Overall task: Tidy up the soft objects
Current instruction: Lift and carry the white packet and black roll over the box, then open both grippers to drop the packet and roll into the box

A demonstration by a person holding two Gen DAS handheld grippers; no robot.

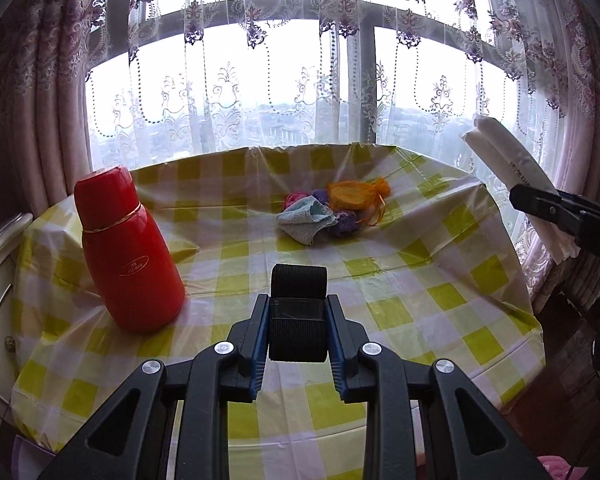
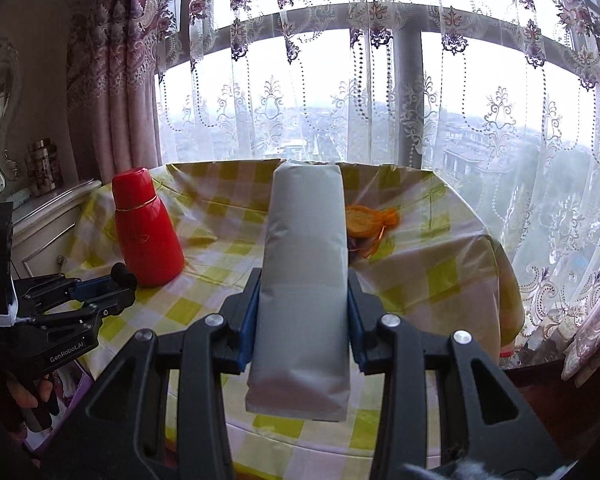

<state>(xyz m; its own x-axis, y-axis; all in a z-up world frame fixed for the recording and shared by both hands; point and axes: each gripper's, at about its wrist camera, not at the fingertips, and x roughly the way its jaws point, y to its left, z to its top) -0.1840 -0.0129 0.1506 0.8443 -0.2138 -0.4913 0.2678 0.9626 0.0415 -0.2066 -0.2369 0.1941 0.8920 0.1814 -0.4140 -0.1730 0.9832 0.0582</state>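
Black webbing, rolled into a tight strap roll (image 1: 299,312), sits clamped between the jaws of your left gripper (image 1: 299,300), held above the near half of the tabletop (image 1: 440,280). Your right gripper (image 2: 304,280) is clenched on a long grey-white packet (image 2: 306,264), soft-looking, which sticks out forward well above the cloth near the right edge. So two soft things are in hand and neither is set down. Toward the far edge a small heap already lies together: a pale blue cloth (image 1: 306,220), purple and pink knitted pieces (image 1: 342,222) under it, and an orange mesh pouch (image 1: 358,194) touching them. By my reading that heap is your gathering spot, and both held items remain to join it. A red flask (image 1: 126,252) stands upright near the left edge, apart from the heap. Both grippers point toward the window, roughly level, the left lower than the right.
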